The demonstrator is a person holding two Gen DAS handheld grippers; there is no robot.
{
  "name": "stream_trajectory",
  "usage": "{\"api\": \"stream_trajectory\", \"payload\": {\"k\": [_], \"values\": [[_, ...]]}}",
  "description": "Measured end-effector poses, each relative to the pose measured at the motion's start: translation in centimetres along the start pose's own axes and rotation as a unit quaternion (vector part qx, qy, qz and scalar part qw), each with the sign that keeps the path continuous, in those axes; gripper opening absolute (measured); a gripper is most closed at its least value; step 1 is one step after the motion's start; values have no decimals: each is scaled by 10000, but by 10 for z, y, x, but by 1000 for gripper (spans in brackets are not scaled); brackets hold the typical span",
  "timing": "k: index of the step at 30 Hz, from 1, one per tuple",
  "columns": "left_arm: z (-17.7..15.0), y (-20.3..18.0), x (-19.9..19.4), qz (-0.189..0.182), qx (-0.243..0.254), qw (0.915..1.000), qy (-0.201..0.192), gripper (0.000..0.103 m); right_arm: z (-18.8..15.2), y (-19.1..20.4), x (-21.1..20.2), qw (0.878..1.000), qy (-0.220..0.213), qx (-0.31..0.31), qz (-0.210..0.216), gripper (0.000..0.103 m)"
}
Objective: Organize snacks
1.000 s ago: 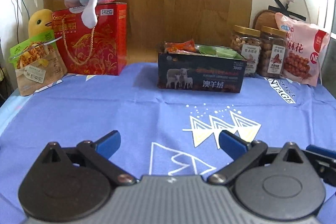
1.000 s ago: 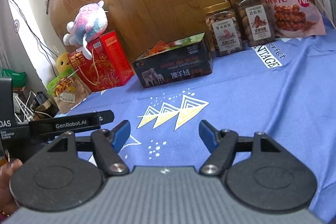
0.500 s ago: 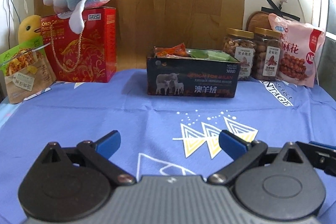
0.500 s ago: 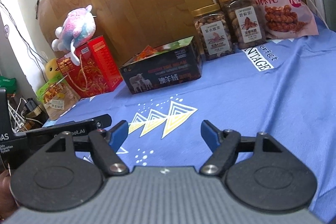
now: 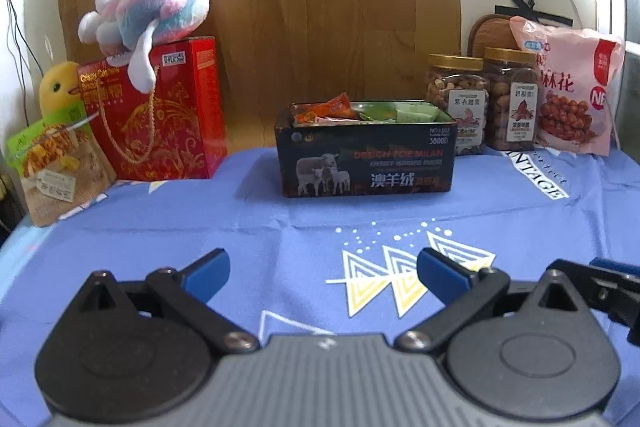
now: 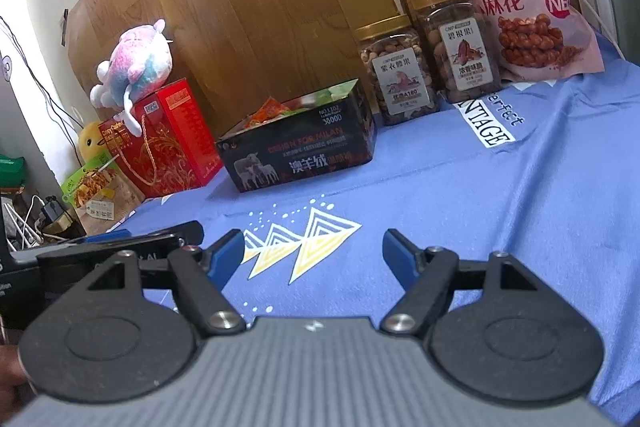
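Left wrist view: the left gripper (image 5: pixel 322 275) hovers over the blue tablecloth (image 5: pixel 280 227), its blue-tipped jaws spread wide with nothing between them. At 12 o'clock from it stands the dark open box (image 5: pixel 368 167), printed with sheep, holding orange and green snack packets (image 5: pixel 360 113). At 1 to 2 o'clock, behind and just beside the box's right end, two gold-lidded nut jars (image 5: pixel 460 103) stand side by side, with a pink snack bag (image 5: pixel 572 95) leaning at their right. At 10 to 11 o'clock a red gift box (image 5: pixel 160 115) carries a pink-and-blue plush toy (image 5: pixel 148 11) on top; a green-topped snack pouch (image 5: pixel 52 163) leans in front of a yellow plush duck (image 5: pixel 60 87) at its left. A wooden board (image 5: pixel 320 7) forms the backdrop.

Right wrist view: the right gripper (image 6: pixel 314 255) likewise hovers above the cloth, jaws apart and empty. The dark box lies at 11 to 12 o'clock, the jars at 12 to 1 o'clock, the pink bag at 1 o'clock. The left gripper's body shows at 9 o'clock.
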State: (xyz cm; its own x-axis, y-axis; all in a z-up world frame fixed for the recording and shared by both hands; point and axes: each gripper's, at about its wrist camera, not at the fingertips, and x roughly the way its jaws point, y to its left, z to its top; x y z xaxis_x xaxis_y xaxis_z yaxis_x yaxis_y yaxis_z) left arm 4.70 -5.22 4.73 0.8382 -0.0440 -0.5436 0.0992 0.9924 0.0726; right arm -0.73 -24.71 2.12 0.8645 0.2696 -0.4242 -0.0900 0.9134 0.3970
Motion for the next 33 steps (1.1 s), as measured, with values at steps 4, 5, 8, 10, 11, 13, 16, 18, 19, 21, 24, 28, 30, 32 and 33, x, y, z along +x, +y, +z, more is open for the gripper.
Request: {"api": "stream_trajectory", "payload": {"k": [4, 5, 8, 10, 11, 13, 16, 18, 19, 21, 24, 28, 30, 32, 33], "values": [[2, 0, -5, 196, 91, 9998, -40, 103, 1, -2, -1, 10000, -7, 58, 37, 78], [2, 0, -7, 226, 109, 9997, -68, 103, 0, -1, -2, 10000, -13, 64, 46, 78], [3, 1, -11, 309, 204, 9992, -119, 103, 1, 1, -4, 9999, -43, 62, 101, 78], [4, 0, -14, 335, 270, 9990, -156, 103, 3, 3, -7, 9998, -77, 38, 150, 78], [4, -1, -16, 353, 294, 9988, -185, 103, 3, 4, -8, 9998, -92, 26, 167, 78], [4, -1, -19, 394, 330, 9984, -233, 103, 4, 8, -11, 9997, -132, -4, 197, 78], [3, 0, -21, 368, 331, 9985, -231, 103, 4, 11, -14, 9996, -169, -44, 208, 78], [3, 2, -20, 343, 309, 9988, -165, 103, 4, 12, -15, 9996, -158, -60, 207, 78], [2, 2, -20, 339, 308, 9989, -124, 103, 3, 13, -14, 9997, -147, -61, 206, 78], [0, 3, -19, 331, 320, 9989, -31, 103, 2, 14, -14, 9997, -130, -64, 207, 78], [-3, 5, -18, 228, 289, 9993, 100, 103, 2, 15, -14, 9997, -113, -52, 213, 78], [-7, 8, -19, 238, 221, 9993, 184, 103, 2, 16, -15, 9997, -126, -75, 203, 78], [-8, 9, -20, 268, 214, 9993, 154, 103, 2, 17, -16, 9997, -133, -77, 198, 78], [-7, 10, -21, 266, 195, 9994, 145, 103, 1, 17, -16, 9997, -130, -77, 197, 78], [-7, 10, -21, 257, 190, 9994, 140, 103, 2, 16, -16, 9997, -129, -77, 206, 78]]}}
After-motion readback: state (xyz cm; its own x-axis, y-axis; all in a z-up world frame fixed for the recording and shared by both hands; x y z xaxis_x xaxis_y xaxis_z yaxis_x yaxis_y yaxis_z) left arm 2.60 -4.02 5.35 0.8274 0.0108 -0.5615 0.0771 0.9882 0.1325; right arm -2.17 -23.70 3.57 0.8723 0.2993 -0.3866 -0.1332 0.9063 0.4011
